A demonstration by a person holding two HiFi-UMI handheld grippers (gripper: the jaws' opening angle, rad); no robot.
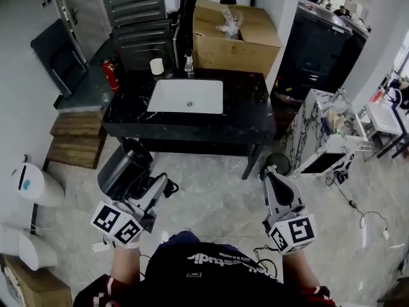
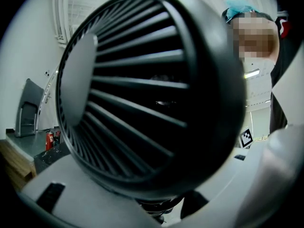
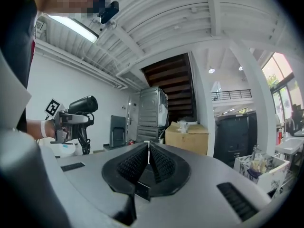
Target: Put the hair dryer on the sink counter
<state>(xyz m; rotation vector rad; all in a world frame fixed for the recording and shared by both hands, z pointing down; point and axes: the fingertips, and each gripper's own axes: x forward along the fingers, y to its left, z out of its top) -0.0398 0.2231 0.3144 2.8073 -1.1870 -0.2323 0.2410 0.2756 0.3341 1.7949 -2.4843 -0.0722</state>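
A black hair dryer (image 1: 124,165) hangs over the floor in front of the black marble sink counter (image 1: 252,117), which has a white basin (image 1: 186,96). My left gripper (image 1: 152,194) is shut on the dryer's handle. In the left gripper view the dryer's slatted rear grille (image 2: 142,103) fills the picture, with the gripper (image 2: 156,208) below it. My right gripper (image 1: 271,172) stands shut and empty at the right. In the right gripper view its pads (image 3: 159,164) meet at the gripper (image 3: 148,156). The hair dryer (image 3: 81,106) shows far left there.
A cardboard box (image 1: 236,37) stands behind the counter. A cup (image 1: 156,66), a small bottle (image 1: 189,62) and a red extinguisher (image 1: 110,74) are near the counter's back left. A marbled white cabinet (image 1: 323,133) is at the right, wooden steps (image 1: 73,139) at the left, cables (image 1: 358,210) on the floor.
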